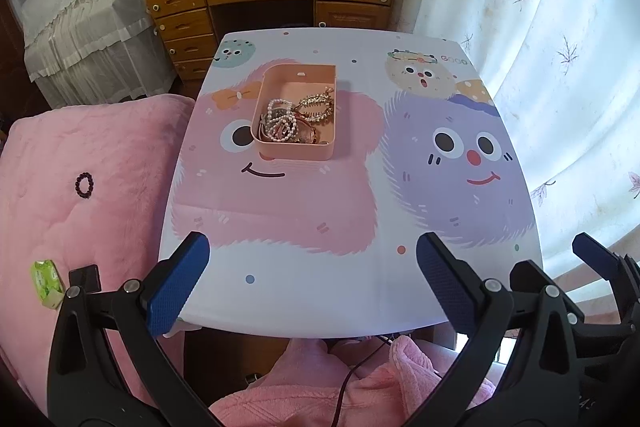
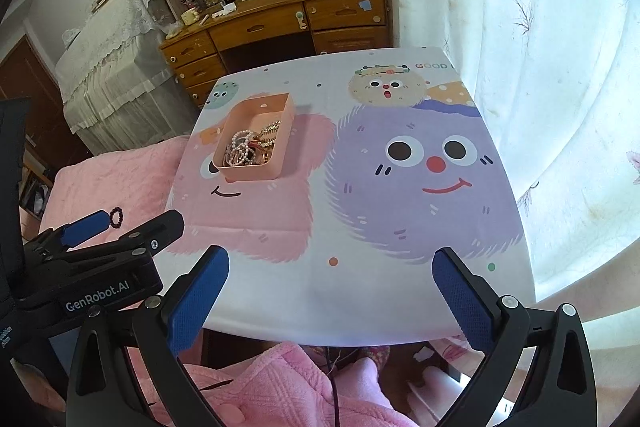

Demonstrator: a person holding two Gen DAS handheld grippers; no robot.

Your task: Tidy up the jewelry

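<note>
On the cartoon-printed tabletop [image 1: 348, 291] your pink plastic tray [image 1: 295, 151] holds tangled jewelry [image 1: 294, 119] (pearls, gold); both grippers' fingers [image 1: 180, 283] are spread, empty.

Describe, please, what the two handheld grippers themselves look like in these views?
The left gripper and the right gripper look alike: black plastic forked bodies with silver screws, each with two blue textured finger pads. White "GenRobot.AI" lettering marks the left gripper's side. A dark cable hangs below.
</note>
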